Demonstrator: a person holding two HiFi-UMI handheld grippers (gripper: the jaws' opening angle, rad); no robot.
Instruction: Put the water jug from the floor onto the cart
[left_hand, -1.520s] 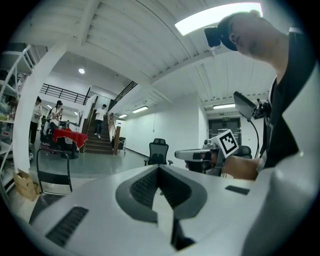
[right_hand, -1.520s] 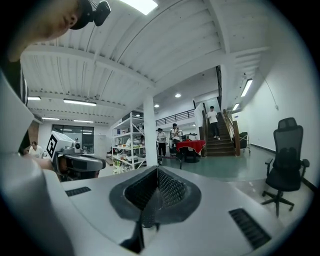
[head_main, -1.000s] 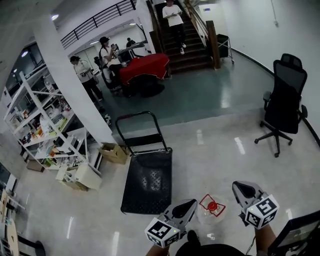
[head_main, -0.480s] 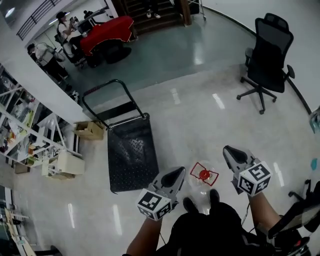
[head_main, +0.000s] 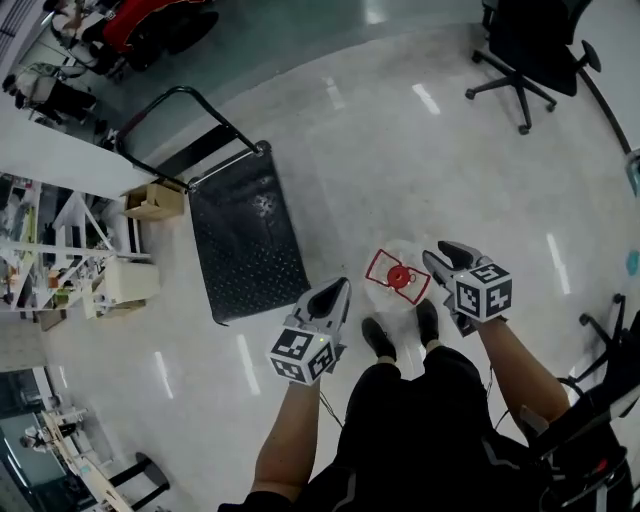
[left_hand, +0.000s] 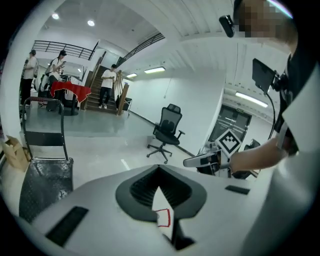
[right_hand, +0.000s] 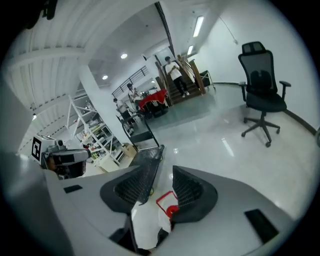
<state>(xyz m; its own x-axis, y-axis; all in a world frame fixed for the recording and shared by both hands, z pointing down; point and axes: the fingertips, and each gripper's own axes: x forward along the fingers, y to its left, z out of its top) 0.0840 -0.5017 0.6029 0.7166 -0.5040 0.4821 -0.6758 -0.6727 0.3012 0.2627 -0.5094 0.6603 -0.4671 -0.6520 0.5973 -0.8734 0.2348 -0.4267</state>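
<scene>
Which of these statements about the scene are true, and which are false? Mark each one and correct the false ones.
1. The water jug stands on the floor, not on the cart. True.
2. A cardboard box rides on the cart's deck. False: the box sits on the floor beside the cart.
3. The right hand-held gripper is clamped on the jug. False: its jaws are opening with nothing gripped between them.
4. An office chair stands on the floor beyond the jug. True.
5. The jug's cap is blue. False: it is red.
</scene>
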